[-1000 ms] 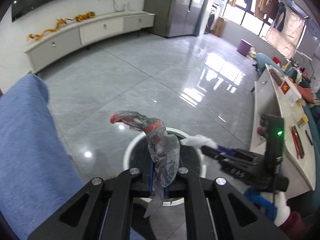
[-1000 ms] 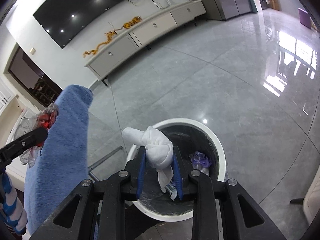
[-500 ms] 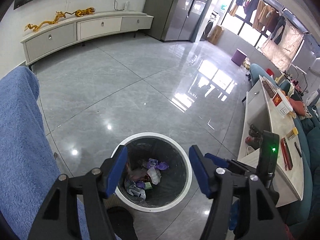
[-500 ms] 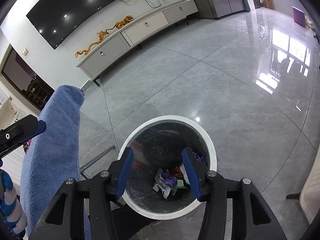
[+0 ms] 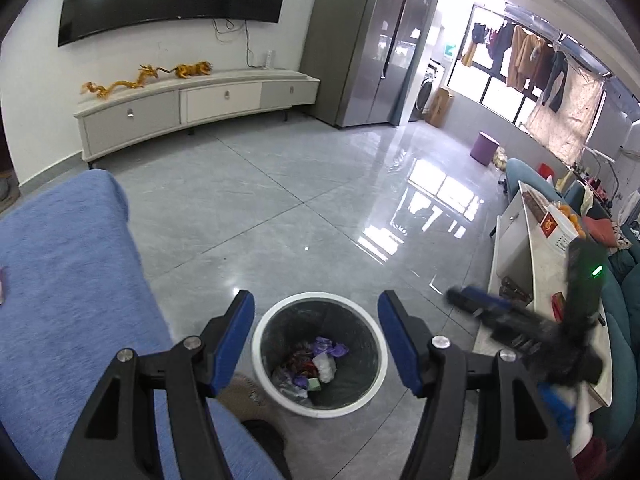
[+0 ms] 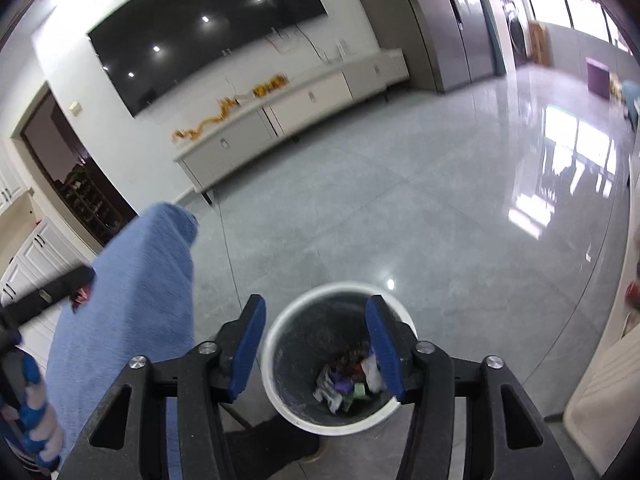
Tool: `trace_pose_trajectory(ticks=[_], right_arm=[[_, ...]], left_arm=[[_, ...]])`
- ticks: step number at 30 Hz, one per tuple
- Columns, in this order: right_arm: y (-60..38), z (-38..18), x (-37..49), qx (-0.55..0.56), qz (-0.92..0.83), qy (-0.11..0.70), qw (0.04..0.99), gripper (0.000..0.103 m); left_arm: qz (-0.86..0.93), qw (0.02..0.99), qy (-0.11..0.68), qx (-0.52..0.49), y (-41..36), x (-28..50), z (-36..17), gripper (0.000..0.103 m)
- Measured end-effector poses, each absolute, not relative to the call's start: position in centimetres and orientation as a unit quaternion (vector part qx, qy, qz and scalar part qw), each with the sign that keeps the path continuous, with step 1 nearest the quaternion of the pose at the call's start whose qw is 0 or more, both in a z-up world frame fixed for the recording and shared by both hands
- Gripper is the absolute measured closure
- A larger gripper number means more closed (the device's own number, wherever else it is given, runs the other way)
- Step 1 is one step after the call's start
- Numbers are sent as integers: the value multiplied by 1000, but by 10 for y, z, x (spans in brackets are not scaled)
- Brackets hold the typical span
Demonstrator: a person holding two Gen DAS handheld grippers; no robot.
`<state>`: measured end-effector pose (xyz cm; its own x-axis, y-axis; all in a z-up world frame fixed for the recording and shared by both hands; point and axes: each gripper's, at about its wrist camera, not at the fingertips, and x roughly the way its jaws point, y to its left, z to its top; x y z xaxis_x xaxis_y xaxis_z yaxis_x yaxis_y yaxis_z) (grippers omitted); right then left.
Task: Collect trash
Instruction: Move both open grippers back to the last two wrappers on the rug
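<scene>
A round bin with a white rim [image 5: 320, 297] stands on the grey floor, dark inside, with several pieces of trash [image 5: 316, 366] at its bottom. It also shows in the right wrist view [image 6: 338, 288], with the trash [image 6: 348, 380] inside. My left gripper [image 5: 316, 336] is open and empty, above the bin. My right gripper [image 6: 316, 344] is open and empty, also above the bin, and appears blurred at the right in the left wrist view [image 5: 520, 320].
A blue cloth-covered surface [image 5: 60, 280] lies to the left of the bin, with a small red scrap [image 6: 82, 294] on it. A white table [image 5: 536, 264] with boxes stands on the right. A shoe [image 6: 276, 440] is by the bin. A TV cabinet [image 5: 192, 108] lines the far wall.
One second ago the left gripper held a plastic wrapper and the right a white tissue. Both opened and dropped them into the bin. Both grippers have since risen, jaws wide.
</scene>
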<state>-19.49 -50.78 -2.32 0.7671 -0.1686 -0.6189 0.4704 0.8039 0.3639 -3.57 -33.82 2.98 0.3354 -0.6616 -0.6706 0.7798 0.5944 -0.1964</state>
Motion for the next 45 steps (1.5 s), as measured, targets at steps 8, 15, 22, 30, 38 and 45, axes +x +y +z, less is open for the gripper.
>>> trace_pose_trajectory(ticks=[8,15,22,30,38,45], right_arm=[[-460,43,-207,203,-162,253,932,47],[-402,93,-192,141,-121,231,955,45],[-348,116,-157,94,-76,226,967,41],[-288,116,-97,65,-29,249,966,41],[-248,100,-54,54,3,278,959,41],[-228,69,-16,52,27,316,947,41]], left_arm=[[-395,862,313,61,-242,-44,77,41],[-318,905,278,49,-121,-41,101,41],[-206,942,264,25,21,-37,100,41],[-107,952,288,-17,144,-24,64,41],[-63,950,305,-20,178,-11,36,41],[-72,943,324,-3,150,11,17,41]])
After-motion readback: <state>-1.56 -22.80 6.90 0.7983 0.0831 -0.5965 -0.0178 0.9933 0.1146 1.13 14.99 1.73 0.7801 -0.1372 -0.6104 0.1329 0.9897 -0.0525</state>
